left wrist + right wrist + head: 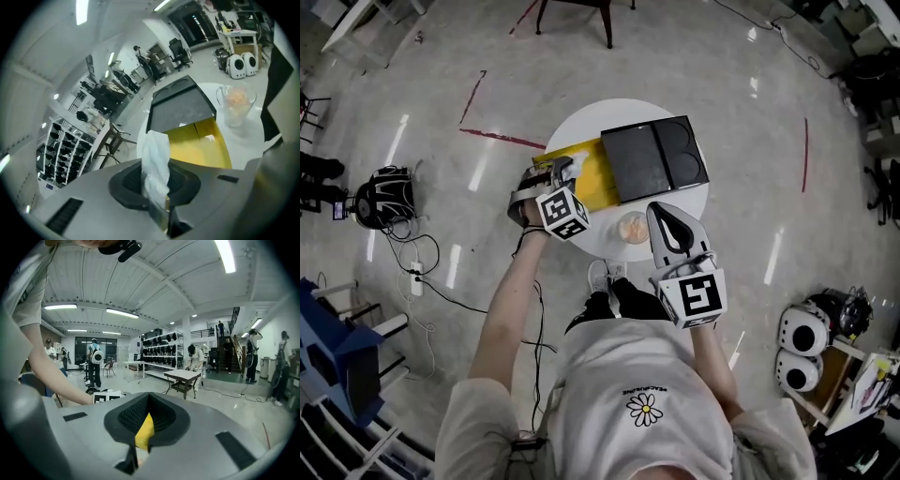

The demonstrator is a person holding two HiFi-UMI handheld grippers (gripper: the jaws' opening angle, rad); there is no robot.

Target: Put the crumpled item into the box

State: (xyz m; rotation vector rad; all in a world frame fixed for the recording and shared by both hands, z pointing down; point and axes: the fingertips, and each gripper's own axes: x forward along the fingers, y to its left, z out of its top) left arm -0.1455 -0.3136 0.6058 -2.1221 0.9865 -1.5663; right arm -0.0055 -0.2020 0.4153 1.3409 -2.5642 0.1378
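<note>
Crumpled item (pixel 157 159) is clamped in the left claw (pixel 161 206), open box (pixel 199 147) just ahead for release; right claw (pixel 140 444) is closed.

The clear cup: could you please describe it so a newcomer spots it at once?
On the round white table, look on the side of the yellow box nearest the person. The clear cup alone is see-through, with something pale orange inside.
</note>
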